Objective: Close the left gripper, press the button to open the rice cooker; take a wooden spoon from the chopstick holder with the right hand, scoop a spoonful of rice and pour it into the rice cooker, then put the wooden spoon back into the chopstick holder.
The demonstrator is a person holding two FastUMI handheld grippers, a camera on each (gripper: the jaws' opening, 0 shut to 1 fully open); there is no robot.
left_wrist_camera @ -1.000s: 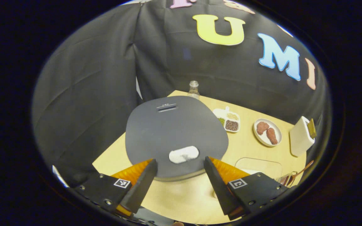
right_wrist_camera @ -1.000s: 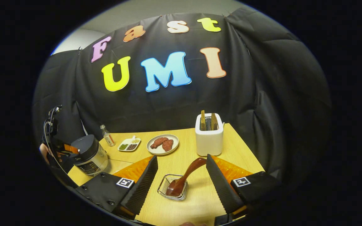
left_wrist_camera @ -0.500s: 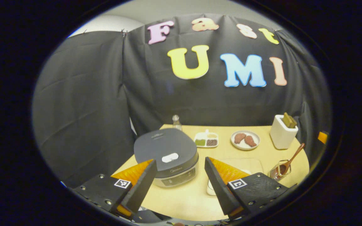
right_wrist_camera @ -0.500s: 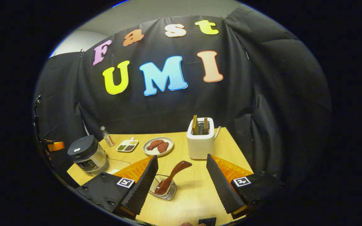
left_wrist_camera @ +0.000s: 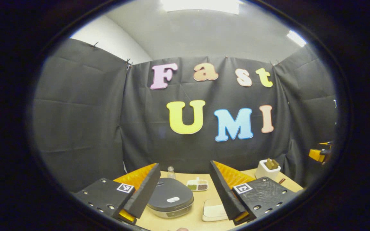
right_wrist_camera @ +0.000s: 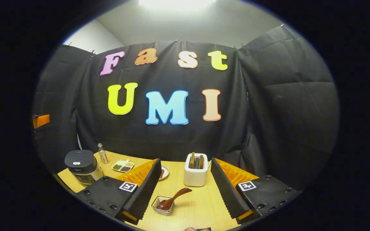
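The dark grey rice cooker (left_wrist_camera: 170, 200) stands with its lid down and the white button (left_wrist_camera: 173, 199) on top. My left gripper (left_wrist_camera: 184, 166) hangs open well above and back from it, holding nothing. In the right gripper view the cooker (right_wrist_camera: 82, 165) sits at the table's far left. The wooden spoon (right_wrist_camera: 173, 198) leans in the wire chopstick holder (right_wrist_camera: 163, 204) near the front edge. My right gripper (right_wrist_camera: 185, 162) is open, raised above and behind the holder, nothing between its fingers.
A white toaster (right_wrist_camera: 196, 170) stands behind the holder. A sectioned dish (right_wrist_camera: 122, 166) of grains, a small bottle (right_wrist_camera: 101, 153) and a plate (right_wrist_camera: 163, 172) sit toward the back. A white flat container (left_wrist_camera: 215, 210) lies right of the cooker.
Both grippers have lifted up and drawn back from the table, tilting up toward the wall. The cooker and spoon holder look smaller and lower. Both stay open.
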